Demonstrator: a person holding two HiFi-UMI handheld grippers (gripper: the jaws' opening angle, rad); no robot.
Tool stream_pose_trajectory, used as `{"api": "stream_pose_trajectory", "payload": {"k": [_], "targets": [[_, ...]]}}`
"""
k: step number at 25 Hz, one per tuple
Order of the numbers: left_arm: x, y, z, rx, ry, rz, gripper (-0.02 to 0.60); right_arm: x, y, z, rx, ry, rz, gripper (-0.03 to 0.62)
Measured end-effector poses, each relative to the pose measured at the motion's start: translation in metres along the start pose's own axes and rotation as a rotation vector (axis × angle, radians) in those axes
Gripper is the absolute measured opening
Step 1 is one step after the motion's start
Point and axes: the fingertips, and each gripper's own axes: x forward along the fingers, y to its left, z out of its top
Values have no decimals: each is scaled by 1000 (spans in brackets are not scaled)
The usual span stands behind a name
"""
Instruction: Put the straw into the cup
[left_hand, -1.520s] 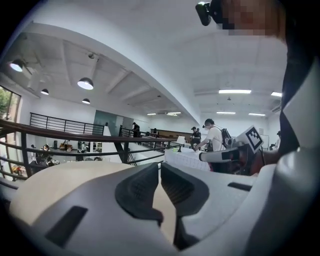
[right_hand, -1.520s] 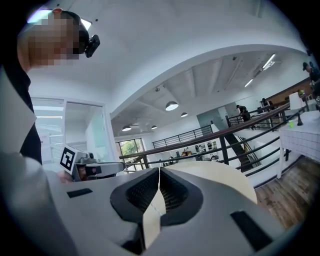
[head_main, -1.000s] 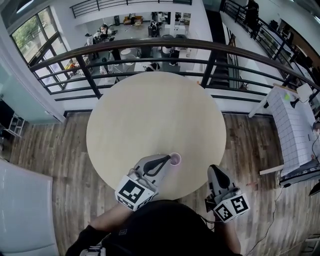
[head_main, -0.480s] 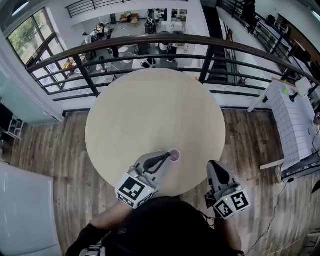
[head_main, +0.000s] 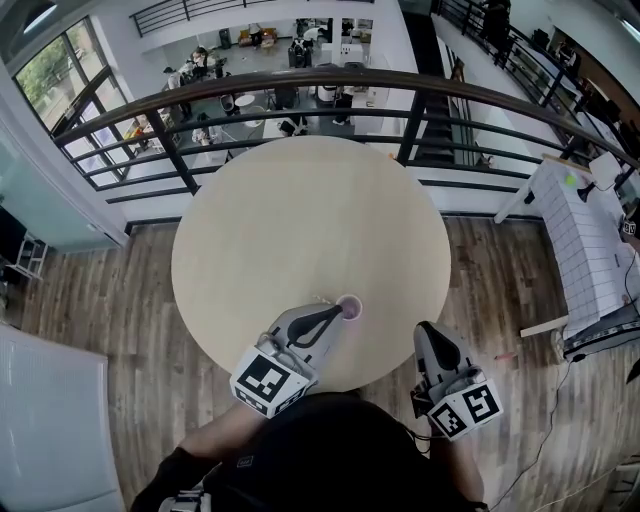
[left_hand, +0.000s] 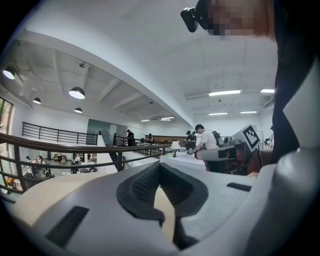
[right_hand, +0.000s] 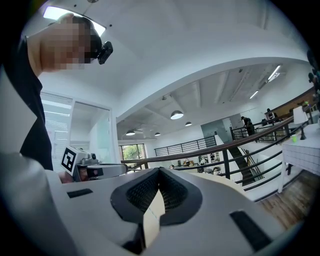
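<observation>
A small pink cup (head_main: 349, 309) stands upright on the round beige table (head_main: 300, 220), close to its near edge. My left gripper (head_main: 337, 314) lies low over the table with its dark tips right at the cup's left side. Its jaws are shut and nothing shows between them (left_hand: 160, 167). My right gripper (head_main: 427, 336) hovers past the table's right front edge, also shut with nothing in it (right_hand: 159, 171). I cannot make out the straw in any view. The cup is hidden in both gripper views.
A dark curved railing (head_main: 300, 85) runs behind the table, with a drop to a lower floor beyond. Wood flooring (head_main: 110, 300) surrounds the table. A white gridded table (head_main: 585, 240) stands to the right. Each gripper view shows the other gripper (left_hand: 227, 152) (right_hand: 95, 171) alongside.
</observation>
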Motion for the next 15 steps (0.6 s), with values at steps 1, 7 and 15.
{"api": "stream_pose_trajectory", "payload": {"k": [1, 7, 15], "targets": [[0, 0, 0, 0, 4, -1, 6, -1, 0, 0, 0, 0, 0, 21], [-3, -1, -3, -3, 15, -3, 6, -1, 2, -3, 6, 5, 0, 20], [-5, 1, -8, -13, 25, -4, 6, -2, 3, -6, 4, 11, -5, 20]]}}
